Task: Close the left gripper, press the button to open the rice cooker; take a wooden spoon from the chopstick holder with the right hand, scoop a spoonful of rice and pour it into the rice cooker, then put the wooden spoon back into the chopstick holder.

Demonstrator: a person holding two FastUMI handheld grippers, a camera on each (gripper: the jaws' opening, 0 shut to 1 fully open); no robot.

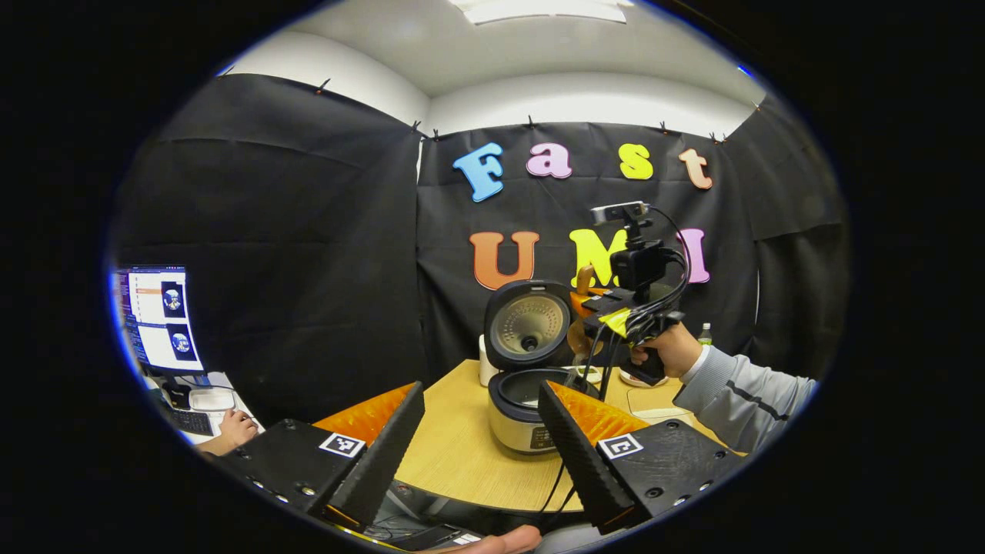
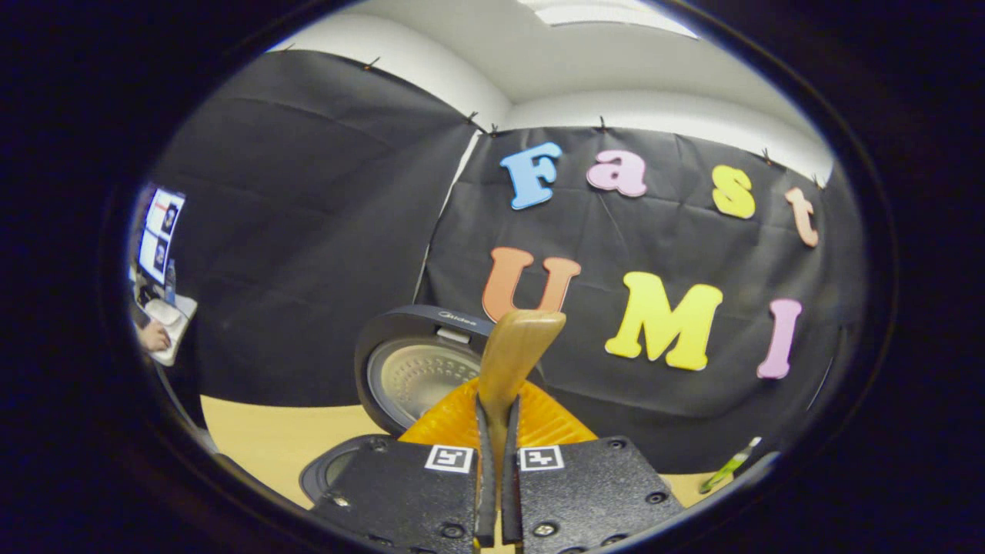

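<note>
The rice cooker stands on the wooden table, lid flipped up. The left gripper hangs in front of it, fingers spread wide with nothing between them. Over by the cooker's far side, the right gripper pinches the wooden spoon by its handle, bowl end pointing up beside the raised lid.

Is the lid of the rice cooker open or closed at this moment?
Open. The lid stands upright behind the rice cooker, its round inner plate facing forward, and the pot's opening is uncovered.
</note>
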